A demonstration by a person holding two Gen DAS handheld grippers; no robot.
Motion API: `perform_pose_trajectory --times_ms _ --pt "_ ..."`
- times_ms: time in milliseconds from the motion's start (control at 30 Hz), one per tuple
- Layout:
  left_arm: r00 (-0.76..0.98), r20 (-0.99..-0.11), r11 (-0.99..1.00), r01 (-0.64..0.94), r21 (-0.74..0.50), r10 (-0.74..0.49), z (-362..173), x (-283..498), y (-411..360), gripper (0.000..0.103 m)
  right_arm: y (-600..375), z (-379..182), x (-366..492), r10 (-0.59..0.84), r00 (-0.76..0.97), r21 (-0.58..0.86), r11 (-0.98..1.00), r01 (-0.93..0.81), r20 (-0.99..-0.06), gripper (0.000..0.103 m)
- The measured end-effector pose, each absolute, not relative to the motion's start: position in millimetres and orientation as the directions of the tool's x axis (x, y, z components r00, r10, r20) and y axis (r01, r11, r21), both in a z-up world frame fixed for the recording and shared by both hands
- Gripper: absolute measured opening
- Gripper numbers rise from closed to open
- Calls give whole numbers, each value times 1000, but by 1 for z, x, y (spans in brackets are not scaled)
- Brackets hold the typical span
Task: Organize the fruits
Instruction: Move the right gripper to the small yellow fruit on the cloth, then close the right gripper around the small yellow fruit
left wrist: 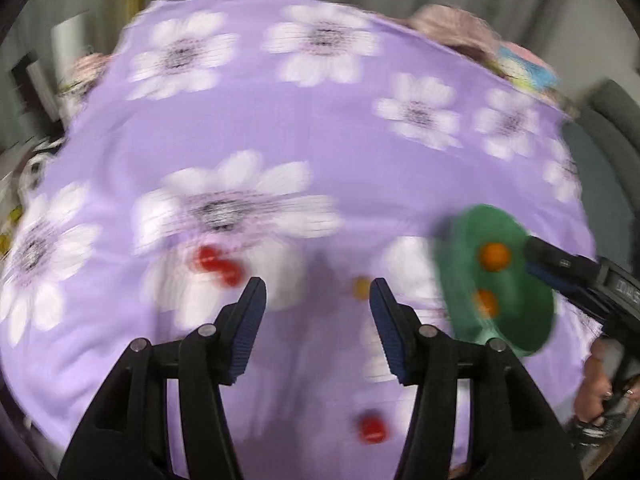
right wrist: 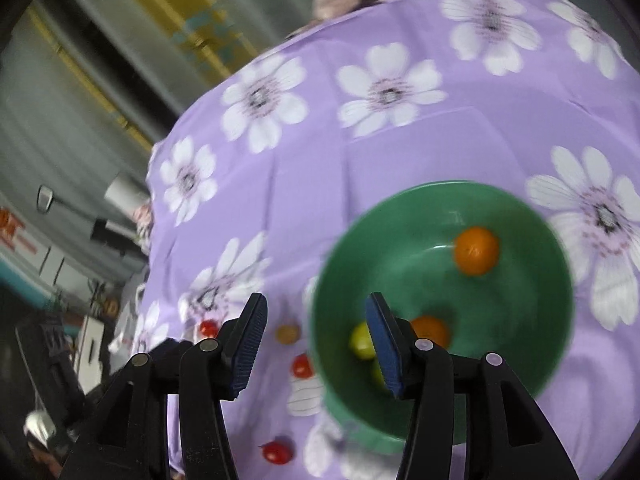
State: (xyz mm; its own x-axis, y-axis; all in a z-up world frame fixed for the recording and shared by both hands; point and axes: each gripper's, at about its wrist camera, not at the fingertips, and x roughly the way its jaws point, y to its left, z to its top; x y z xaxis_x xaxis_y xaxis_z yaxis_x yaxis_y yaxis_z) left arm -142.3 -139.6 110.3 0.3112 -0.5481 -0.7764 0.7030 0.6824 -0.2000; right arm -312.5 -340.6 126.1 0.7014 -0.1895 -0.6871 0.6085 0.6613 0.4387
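A: Nearest in the left wrist view, what is the left tool (left wrist: 318, 292) doing?

B: Its jaws stand apart with nothing between them. It hangs over the purple flowered cloth (left wrist: 304, 120) on the desk, pointed down at the loose fruit, which reads to me as lining up for a pick.

A: Which fruit is loose?

B: A red cherry tomato (left wrist: 372, 428) low in the frame between the arms of the tool, a small yellow-orange one (left wrist: 362, 287) just by the right-hand pad, and a blurred pair of red tomatoes (left wrist: 218, 266) left of centre.

A: And the right tool (right wrist: 316, 324)?

B: Also parted and empty. In its own view one pad sits in front of the green bowl (right wrist: 540, 240), the other over the cloth. I cannot tell whether either pad touches the rim. From the left view, that tool appears at the bowl's right edge, perhaps to steady it.

A: What is in the bowl?

B: Two orange fruits, one at the upper right of the hollow (right wrist: 476, 251), one lower by the pad (right wrist: 432, 330), plus a yellow-green one (right wrist: 361, 341) partly hidden behind that pad.

A: So the sorting is partway?

B: I judge so. Several tomatoes lie on the cloth to the bowl's left, including one (right wrist: 302, 366) just beside its wall and another (right wrist: 276, 451) at the bottom of the frame.
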Motion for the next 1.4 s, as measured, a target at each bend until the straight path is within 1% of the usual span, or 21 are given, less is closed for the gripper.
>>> perform_pose_trajectory --times_ms 200,300,333,433,533,633,833,967,1033,1067,1233,1300,1333,1367,1400 --pt "340 -827 781 599 -175 -447 87 -119 -97 52 -303 105 -250 -111 650 359 758 545 -752 51" --pt "332 -847 813 553 -182 -416 76 -108 -84 50 -291 89 -226 -109 600 300 787 540 -793 51" --pt "328 -850 819 543 -187 -412 74 -106 -82 49 -287 80 -215 -112 572 272 795 543 -813 51" --pt "318 -861 830 526 -188 -397 67 -105 -78 42 -287 64 -200 -132 525 228 793 565 -841 51" --pt "299 -867 821 537 -192 -398 61 -108 -83 38 -291 52 -195 -148 485 202 778 595 -862 51" --pt "288 -877 818 547 -178 -384 53 -109 -87 37 -294 44 -194 -133 474 207 774 598 -871 48" --pt "277 -897 828 539 -153 -346 39 -106 -91 36 -294 39 -188 -137 458 193 775 602 -879 47" --pt "269 -898 830 534 -161 -347 33 -103 -92 34 -298 34 -185 -120 451 204 769 605 -884 44" --pt "296 -896 837 531 -134 -331 32 -103 -94 33 -298 34 -185 -128 447 196 770 607 -885 43" --pt "303 -895 838 532 -126 -327 31 -103 -95 31 -298 33 -184 -132 446 192 770 608 -885 42" --pt "293 -898 844 518 -138 -327 24 -99 -94 28 -297 30 -180 -162 423 153 772 617 -892 42" --pt "297 -898 849 511 -137 -323 21 -98 -95 24 -298 26 -179 -147 412 157 770 618 -899 42" --pt "297 -898 850 507 -139 -324 20 -97 -95 23 -299 21 -178 -125 403 170 766 620 -907 42" --pt "297 -896 850 505 -147 -331 20 -97 -93 23 -300 18 -177 -113 398 177 763 622 -910 40" --pt "294 -894 849 506 -153 -337 20 -97 -93 23 -300 18 -177 -128 398 165 765 623 -909 34"
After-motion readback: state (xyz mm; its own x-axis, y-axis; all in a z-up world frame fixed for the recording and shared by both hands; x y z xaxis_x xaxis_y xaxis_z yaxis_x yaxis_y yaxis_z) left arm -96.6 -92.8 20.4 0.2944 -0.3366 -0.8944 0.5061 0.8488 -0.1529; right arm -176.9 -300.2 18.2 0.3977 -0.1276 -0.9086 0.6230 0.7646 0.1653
